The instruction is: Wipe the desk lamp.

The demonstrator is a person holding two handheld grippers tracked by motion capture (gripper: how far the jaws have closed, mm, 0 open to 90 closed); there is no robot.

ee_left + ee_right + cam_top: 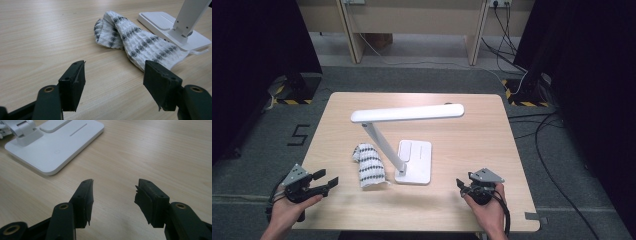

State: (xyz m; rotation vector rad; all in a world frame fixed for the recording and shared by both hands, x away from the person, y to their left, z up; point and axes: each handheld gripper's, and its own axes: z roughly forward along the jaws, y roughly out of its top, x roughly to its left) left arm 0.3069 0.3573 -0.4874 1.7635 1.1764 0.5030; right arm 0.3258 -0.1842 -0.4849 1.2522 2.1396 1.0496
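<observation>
A white desk lamp (412, 150) stands at the middle of the wooden table (472, 145), its long head reaching from ten o'clock toward two, and a crumpled patterned cloth (369, 165) lies just beside its base at nine o'clock. The left gripper (328, 180) hovers at seven o'clock, jaws spread wide toward the cloth. The right gripper (460, 184) sits at five o'clock, jaws apart and holding nothing.
</observation>
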